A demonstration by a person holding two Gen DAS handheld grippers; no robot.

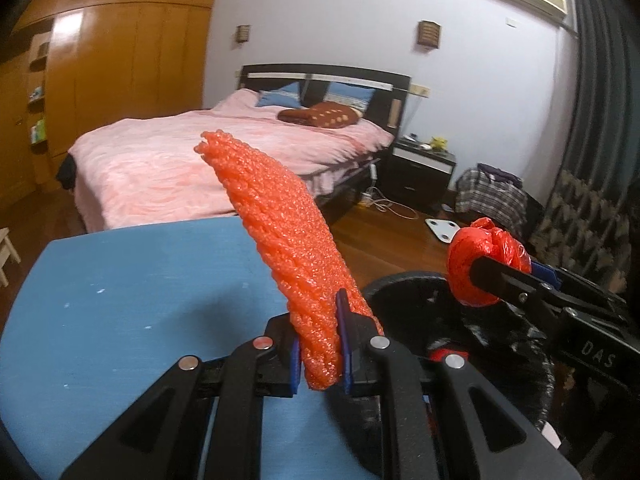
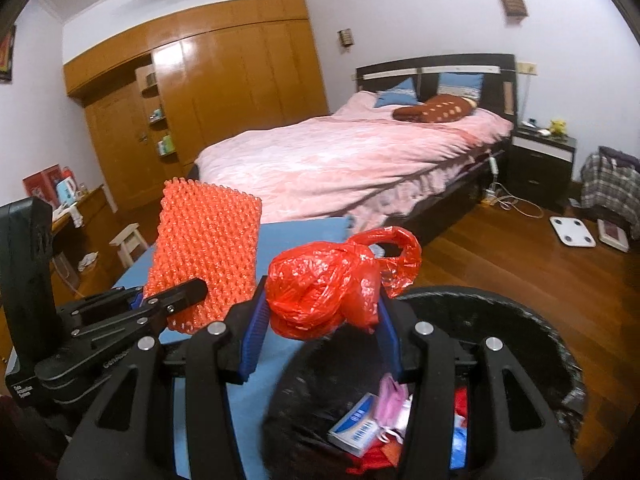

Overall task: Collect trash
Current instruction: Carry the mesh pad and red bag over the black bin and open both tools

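Foam net [image 1: 280, 240]: orange, knobbly mesh sleeve, flattened, standing upright; lower end pinched between the blue pads of the left gripper [image 1: 322, 356], above the blue table [image 1: 120, 300].
Bag [image 2: 320, 284]: red crinkled plastic, knotted ball; clamped in the right gripper [image 2: 320, 344], over the black bin [image 2: 520, 320] holding mixed trash.

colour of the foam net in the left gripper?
Orange foam net, clearest in the right wrist view.
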